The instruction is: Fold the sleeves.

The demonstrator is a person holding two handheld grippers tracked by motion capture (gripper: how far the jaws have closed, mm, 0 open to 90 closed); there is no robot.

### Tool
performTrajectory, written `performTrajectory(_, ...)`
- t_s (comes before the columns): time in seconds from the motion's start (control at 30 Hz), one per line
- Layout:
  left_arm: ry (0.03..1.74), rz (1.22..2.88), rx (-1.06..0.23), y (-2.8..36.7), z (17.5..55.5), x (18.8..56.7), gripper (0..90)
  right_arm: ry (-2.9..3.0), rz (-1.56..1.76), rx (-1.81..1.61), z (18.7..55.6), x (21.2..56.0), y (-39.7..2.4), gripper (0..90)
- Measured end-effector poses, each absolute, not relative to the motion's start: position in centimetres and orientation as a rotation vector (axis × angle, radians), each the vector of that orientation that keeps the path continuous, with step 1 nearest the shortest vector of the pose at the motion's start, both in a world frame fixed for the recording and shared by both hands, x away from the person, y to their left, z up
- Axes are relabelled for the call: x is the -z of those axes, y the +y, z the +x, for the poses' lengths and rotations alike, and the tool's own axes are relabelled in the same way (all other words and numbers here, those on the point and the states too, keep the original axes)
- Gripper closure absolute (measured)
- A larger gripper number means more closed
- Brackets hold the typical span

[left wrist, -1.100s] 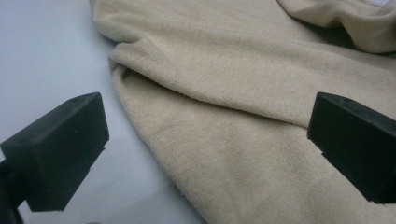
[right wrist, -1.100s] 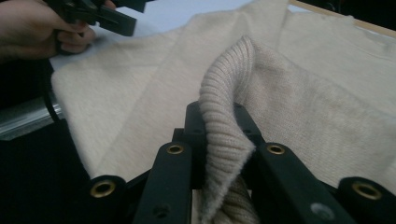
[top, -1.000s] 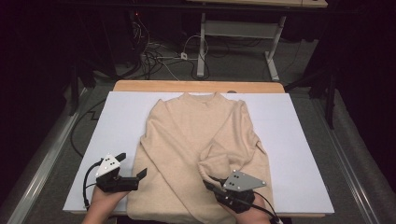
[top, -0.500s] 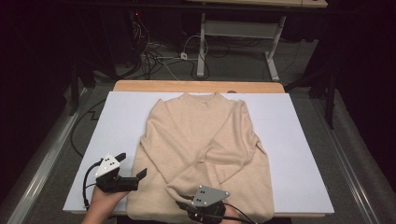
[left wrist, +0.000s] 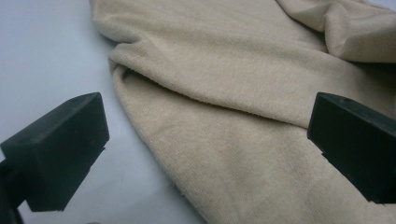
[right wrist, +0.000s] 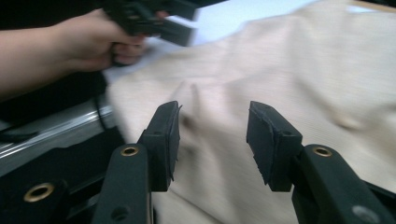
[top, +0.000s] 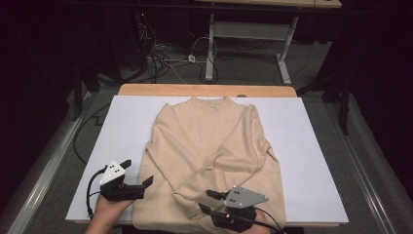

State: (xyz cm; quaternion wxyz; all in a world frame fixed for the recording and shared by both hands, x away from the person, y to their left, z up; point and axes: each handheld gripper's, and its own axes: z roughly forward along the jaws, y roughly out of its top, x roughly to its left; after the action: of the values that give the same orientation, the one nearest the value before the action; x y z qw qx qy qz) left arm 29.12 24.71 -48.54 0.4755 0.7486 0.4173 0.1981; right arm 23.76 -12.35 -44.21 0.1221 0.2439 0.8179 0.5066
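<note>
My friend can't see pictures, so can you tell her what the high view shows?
A beige sweater lies flat on a white table with both sleeves folded across its front. Near the bottom edge a person holds two black claws: the left claw is open beside the sweater's left side, and the right claw, its jaws just opened with nothing between them, is over the hem.

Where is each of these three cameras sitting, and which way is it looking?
High view: above the person's side, looking forward and down on the table, sweater, both hands, left gripper and right gripper.
Left gripper view: rides the left gripper, looking past its open black fingers at the sweater's edge.
Right gripper view: rides the right gripper, its fingers just opened, nothing between them.
Shared: the beige sweater; the right gripper view also catches the left hand.
</note>
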Motion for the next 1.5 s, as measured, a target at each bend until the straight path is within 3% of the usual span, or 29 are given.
performTrajectory(0.3,1.000,1.859,-0.458,23.9,29.0,48.2,1.5,2.289,0.899,-1.343,24.6,45.6,-19.0,53.7)
performTrajectory(0.47,0.845,1.902,-0.403,20.6,27.7,46.7,33.4,2.264,0.974,-1.339,24.8,47.1,-21.0,53.8)
performTrajectory(0.7,0.698,2.102,-0.305,15.3,27.1,47.2,52.6,2.260,0.985,-1.323,24.7,47.4,-22.0,54.1)
performTrajectory(0.87,0.655,2.203,-0.271,13.9,27.1,48.2,70.9,2.266,0.971,-1.321,24.5,47.4,-22.1,54.2)
performTrajectory(0.97,0.667,2.167,-0.250,14.3,27.0,48.0,83.2,2.256,0.973,-1.333,24.4,47.2,-22.1,54.3)
performTrajectory(1.2,0.750,2.108,-0.275,17.9,25.9,45.9,84.2,2.241,0.997,-1.366,24.6,47.1,-22.6,54.9)
performTrajectory(1.37,0.817,2.061,-0.264,19.8,24.8,47.3,83.6,2.250,1.004,-1.352,24.8,47.4,-22.6,55.0)
performTrajectory(1.5,0.821,2.035,-0.312,19.7,24.5,47.3,60.8,2.244,1.012,-1.346,25.0,47.4,-22.6,54.9)
